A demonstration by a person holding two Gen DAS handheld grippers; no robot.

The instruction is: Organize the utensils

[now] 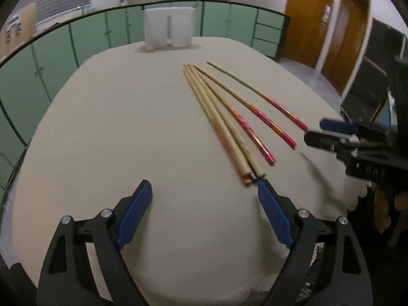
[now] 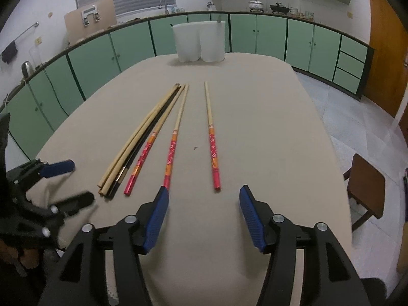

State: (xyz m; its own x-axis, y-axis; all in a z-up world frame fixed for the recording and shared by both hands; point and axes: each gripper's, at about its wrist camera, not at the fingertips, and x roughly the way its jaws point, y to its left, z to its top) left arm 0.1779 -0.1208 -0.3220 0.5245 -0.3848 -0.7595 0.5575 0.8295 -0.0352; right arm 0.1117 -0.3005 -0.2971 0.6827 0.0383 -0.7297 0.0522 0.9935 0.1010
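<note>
Several long chopsticks lie on the beige table (image 2: 267, 132). A bundle of plain and dark chopsticks (image 2: 139, 140) lies at the left, shown in the left wrist view (image 1: 221, 125) too. Three red-patterned chopsticks lie beside it: one against the bundle (image 2: 142, 158), one in the middle (image 2: 173, 148), one apart at the right (image 2: 213, 145). My left gripper (image 1: 205, 191) is open, its right fingertip next to the bundle's near end. My right gripper (image 2: 204, 196) is open and empty, just behind the near ends of the middle and right red chopsticks. A white holder (image 2: 199, 42) stands at the far edge.
Green cabinets (image 2: 270, 35) with a counter run behind the table. A wooden stool (image 2: 367, 183) stands at the table's right side. The right gripper shows at the right of the left wrist view (image 1: 331, 132); the left gripper shows at the left of the right wrist view (image 2: 51, 178).
</note>
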